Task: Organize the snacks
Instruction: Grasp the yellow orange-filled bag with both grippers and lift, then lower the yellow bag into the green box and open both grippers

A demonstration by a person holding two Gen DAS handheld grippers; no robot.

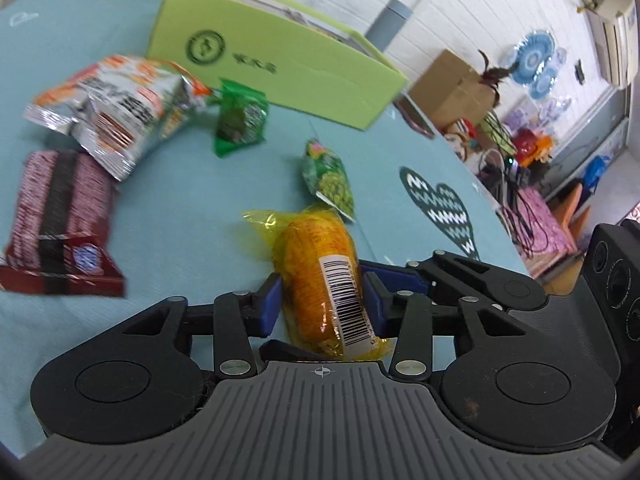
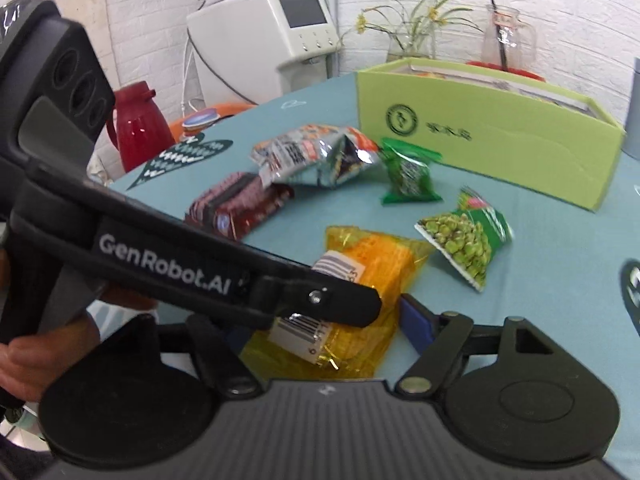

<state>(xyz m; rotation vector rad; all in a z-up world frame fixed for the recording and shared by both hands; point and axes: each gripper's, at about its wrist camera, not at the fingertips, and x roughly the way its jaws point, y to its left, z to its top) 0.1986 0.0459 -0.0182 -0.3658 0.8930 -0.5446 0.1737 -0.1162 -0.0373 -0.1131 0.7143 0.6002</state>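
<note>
My left gripper is shut on a yellow-orange snack packet with a barcode label, low over the blue tablecloth. The same packet shows in the right wrist view, with the left gripper's body crossing in front of it. My right gripper sits just behind the packet; one blue pad shows, the other is hidden. On the cloth lie a green pea packet, a dark green packet, silver chip bags and a red biscuit pack. A lime-green box stands behind them.
The round table's edge curves on the right, with cardboard boxes and clutter beyond. In the right wrist view a red thermos jug, a white appliance, a plant vase and a glass pitcher stand beyond the table.
</note>
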